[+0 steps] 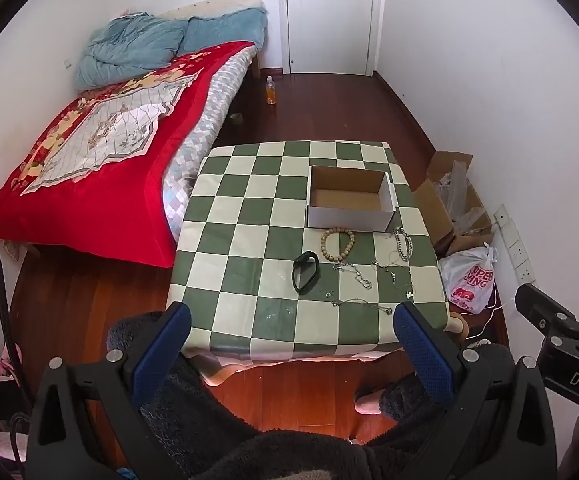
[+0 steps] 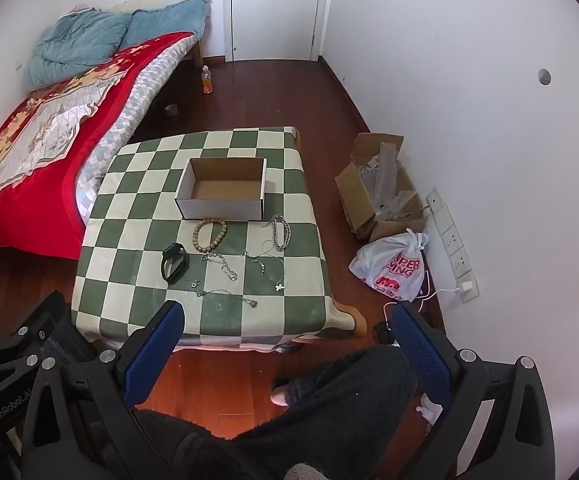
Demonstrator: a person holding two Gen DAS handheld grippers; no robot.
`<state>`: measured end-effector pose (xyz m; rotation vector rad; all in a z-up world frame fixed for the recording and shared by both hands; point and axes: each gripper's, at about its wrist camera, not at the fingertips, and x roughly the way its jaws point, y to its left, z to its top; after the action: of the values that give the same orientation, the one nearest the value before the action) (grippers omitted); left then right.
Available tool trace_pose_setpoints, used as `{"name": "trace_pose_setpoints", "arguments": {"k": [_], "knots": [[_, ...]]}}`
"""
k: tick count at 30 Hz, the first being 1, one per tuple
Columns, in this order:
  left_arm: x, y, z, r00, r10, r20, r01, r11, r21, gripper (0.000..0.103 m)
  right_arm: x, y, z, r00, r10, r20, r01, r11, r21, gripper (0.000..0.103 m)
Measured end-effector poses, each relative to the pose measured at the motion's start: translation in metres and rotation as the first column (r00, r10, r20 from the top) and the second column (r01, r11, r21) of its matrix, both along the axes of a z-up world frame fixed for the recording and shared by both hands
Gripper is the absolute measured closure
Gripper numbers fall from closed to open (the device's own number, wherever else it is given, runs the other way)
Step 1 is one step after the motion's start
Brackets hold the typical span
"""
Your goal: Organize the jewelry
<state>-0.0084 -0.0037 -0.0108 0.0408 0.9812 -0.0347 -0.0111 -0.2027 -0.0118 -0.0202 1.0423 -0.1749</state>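
An open, empty white cardboard box [image 1: 349, 196] [image 2: 222, 190] stands on the green-and-cream checkered table [image 1: 249, 240] [image 2: 129, 248]. In front of it lie a wooden bead bracelet [image 1: 338, 245] [image 2: 210, 232], a black band [image 1: 304, 272] [image 2: 174, 263], a silver chain bracelet [image 1: 404, 244] [image 2: 280, 232] and several thin chains with pendants [image 1: 359, 276] [image 2: 225, 266]. My left gripper [image 1: 291, 336] is open and empty, held above the table's near edge. My right gripper [image 2: 285, 340] is open and empty, near the table's front right corner.
A bed with a red blanket [image 1: 101, 152] [image 2: 29, 148] flanks the table on the left. On the floor to the right are an open cardboard box [image 2: 377, 184] and a white plastic bag [image 2: 393, 268] by the wall. An orange bottle [image 1: 270, 91] stands near the door.
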Motion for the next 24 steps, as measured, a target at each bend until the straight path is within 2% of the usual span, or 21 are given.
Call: {"name": "trace_pose_setpoints", "arguments": {"k": [19,24], "knots": [[0.001,0.0,-0.003,1.0,0.003,0.004,-0.003,1.0,-0.001,0.0,0.002,0.005,0.009,1.0,-0.004,-0.002,0.004,1.0,0.002,0.0],[0.018,0.001,-0.004,0.999,0.029,0.041,-0.031,0.999,0.037,0.0,0.005,0.006,0.007,1.0,-0.004,-0.001,0.004,1.0,0.004,0.0]]}}
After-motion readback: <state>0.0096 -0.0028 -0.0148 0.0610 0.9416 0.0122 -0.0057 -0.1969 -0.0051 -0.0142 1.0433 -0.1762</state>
